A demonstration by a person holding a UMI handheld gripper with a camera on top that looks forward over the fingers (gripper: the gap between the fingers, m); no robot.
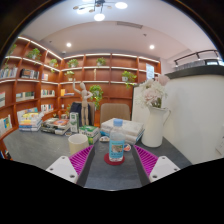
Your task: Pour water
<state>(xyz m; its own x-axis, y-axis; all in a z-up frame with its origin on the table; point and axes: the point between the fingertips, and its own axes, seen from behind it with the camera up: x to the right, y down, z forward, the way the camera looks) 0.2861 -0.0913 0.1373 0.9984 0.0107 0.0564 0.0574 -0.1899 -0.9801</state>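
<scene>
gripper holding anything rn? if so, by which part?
Nothing held. The gripper is open; the water bottle stands on the table between the pink pads, with gaps either side.

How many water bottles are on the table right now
1. The water bottle stands upright on the table, between the open tool's fingers with gaps either side. Others could be hidden behind the clutter beyond.
</scene>
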